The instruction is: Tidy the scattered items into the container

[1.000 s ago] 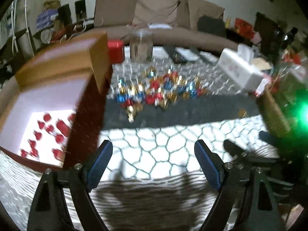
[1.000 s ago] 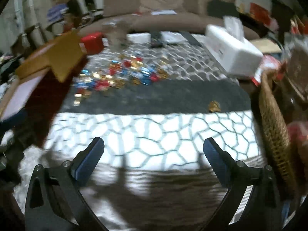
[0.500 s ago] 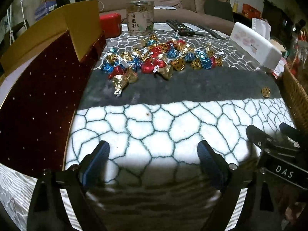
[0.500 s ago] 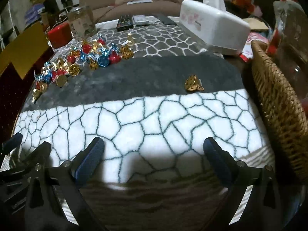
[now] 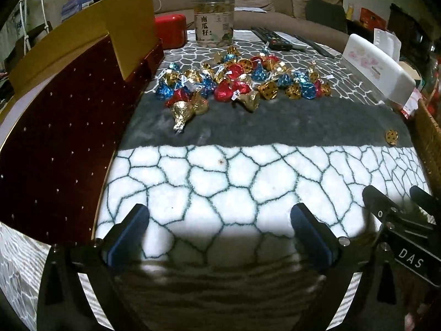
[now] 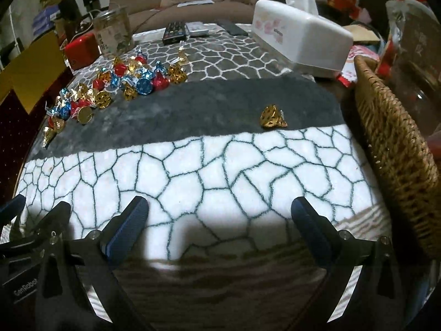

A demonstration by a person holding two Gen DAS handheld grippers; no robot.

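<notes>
A pile of foil-wrapped candies [image 5: 237, 80] in red, blue and gold lies on the grey band of the patterned cloth; the right wrist view shows the pile [image 6: 124, 82] at far left. One gold candy [image 6: 271, 117] lies alone near the right side, and the left wrist view has it [image 5: 391, 137] too. A tall dark red box [image 5: 63, 138] with a gold flap stands at the left. My left gripper [image 5: 217, 212] hovers over the white part of the cloth, its jaws opening with nothing between them. My right gripper [image 6: 219, 205] is open and empty beside it.
Behind the candies stand a clear jar of seeds [image 5: 213, 22], a red tin [image 5: 171, 30] and remote controls [image 5: 275, 38]. A white tissue box [image 5: 377, 69] sits at back right. A wicker basket [image 6: 394, 151] borders the right edge.
Both grippers have sunk closer to the cloth, then held still. The box's inside has left the left wrist view, and the left jaws stand slightly wider.
</notes>
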